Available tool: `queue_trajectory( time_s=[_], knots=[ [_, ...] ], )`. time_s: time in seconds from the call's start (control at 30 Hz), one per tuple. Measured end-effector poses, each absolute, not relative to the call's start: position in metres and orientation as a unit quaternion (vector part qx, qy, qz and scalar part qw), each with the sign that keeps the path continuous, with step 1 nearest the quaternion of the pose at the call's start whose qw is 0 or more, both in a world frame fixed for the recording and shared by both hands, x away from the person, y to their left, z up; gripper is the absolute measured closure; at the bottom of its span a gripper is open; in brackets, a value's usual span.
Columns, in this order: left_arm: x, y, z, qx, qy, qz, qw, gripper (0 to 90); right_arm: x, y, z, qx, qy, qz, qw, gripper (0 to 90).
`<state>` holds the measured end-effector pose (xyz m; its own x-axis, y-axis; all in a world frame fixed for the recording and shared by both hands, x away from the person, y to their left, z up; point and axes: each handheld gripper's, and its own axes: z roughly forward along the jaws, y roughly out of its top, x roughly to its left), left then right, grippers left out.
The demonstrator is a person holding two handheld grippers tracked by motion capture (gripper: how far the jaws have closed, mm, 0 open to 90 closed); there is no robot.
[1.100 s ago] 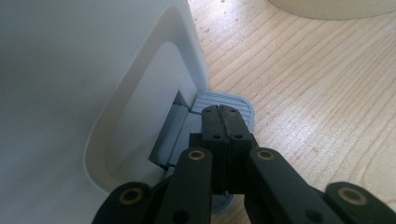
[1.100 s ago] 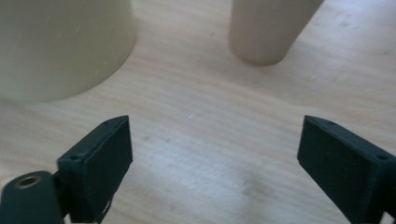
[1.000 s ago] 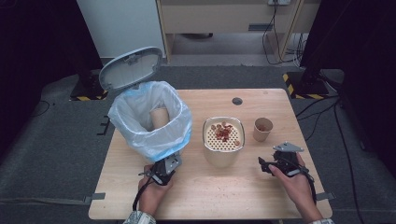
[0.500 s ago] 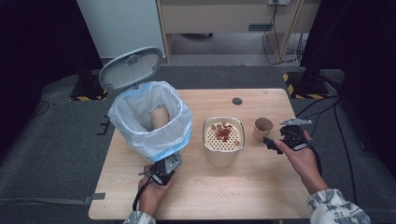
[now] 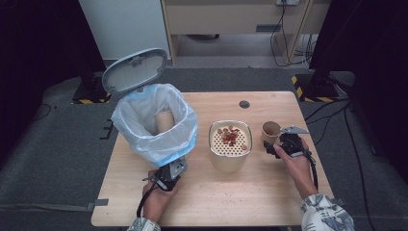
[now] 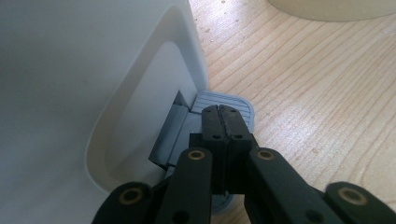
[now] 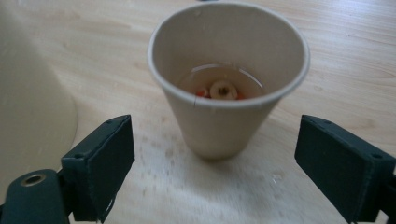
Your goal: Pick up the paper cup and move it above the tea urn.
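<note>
Paper cup (image 7: 229,79) with liquid and cereal bits stands upright on the worktop (image 5: 269,192), just right of the cream strainer bowl (image 5: 230,144). Right tongs (image 5: 275,148) reach it with jaws apart, just closing a little, cup ahead between them, untouched. Left tongs (image 6: 219,122) are closed, tips on the grey pedal (image 6: 224,100) of the lined bin (image 5: 154,125), lid (image 5: 134,70) up

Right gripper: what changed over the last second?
The right gripper moved from the table's near right edge up to the paper cup. Its fingers have just been closing but stand open either side of the cup, not touching it. Unchanged: the left gripper shut, pressing the bin pedal, lid up; strainer bowl and the cup in the bin in place.
</note>
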<state>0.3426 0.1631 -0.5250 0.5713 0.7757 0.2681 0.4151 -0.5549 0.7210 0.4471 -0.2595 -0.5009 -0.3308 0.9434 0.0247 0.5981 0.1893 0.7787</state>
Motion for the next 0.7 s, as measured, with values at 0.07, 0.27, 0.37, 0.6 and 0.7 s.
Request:
queue_trajectory(
  time_s=[0.07,0.27,0.37,0.6,0.7],
  knots=[
    [0.343,0.164,-0.525,0.832,0.357,0.293,0.308,88.8,0.453,-0.257,-0.504,0.53,0.723,0.371,0.243,14.5],
    [0.342,0.164,-0.525,0.833,0.356,0.293,0.307,88.8,0.47,-0.248,-0.512,0.534,0.706,0.384,0.263,18.5],
    [0.342,0.164,-0.525,0.832,0.357,0.294,0.308,88.9,0.476,-0.248,-0.516,0.537,0.7,0.388,0.267,20.9],
    [0.342,0.164,-0.526,0.828,0.366,0.289,0.313,88.8,0.481,-0.248,-0.524,0.524,0.698,0.403,0.275,28.1],
    [0.342,0.164,-0.526,0.827,0.366,0.288,0.314,88.8,0.479,-0.248,-0.524,0.518,0.701,0.408,0.273,30.9]
  ],
)
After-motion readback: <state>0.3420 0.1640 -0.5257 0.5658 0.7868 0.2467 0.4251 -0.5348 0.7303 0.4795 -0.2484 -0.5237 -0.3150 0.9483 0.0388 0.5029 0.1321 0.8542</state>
